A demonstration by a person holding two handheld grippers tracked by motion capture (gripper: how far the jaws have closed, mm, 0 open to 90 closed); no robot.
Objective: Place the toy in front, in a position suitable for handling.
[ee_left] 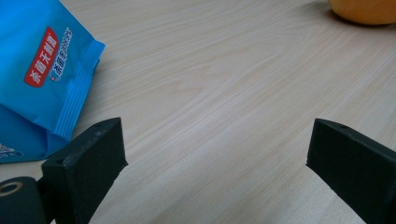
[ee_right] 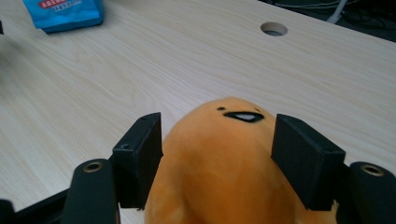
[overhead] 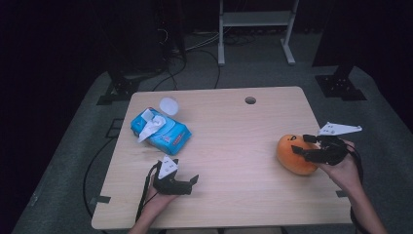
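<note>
Right tongs (overhead: pixel 306 144) straddle an orange plush toy (overhead: pixel 295 155) near the right edge of the tabletop (overhead: pixel 234 146), a jaw pressed on each flank, grasping it. Left tongs (overhead: pixel 187 183) rest released near the front edge, jaws spread wide over bare wood. That pale wooden tabletop has a round cable hole (overhead: pixel 250 100) at its far side and stands on grey carpet (overhead: pixel 73 161) in a dark room, with a white frame (overhead: pixel 255 29) and cables behind. From the right gripper view, the toy's small stitched face (ee_right: pixel 242 115) is visible between the jaws. From the left gripper view, red lettering shows on the blue wipes pack (ee_left: pixel 42 70), whose open flap (overhead: pixel 152 124) appears from above.
</note>
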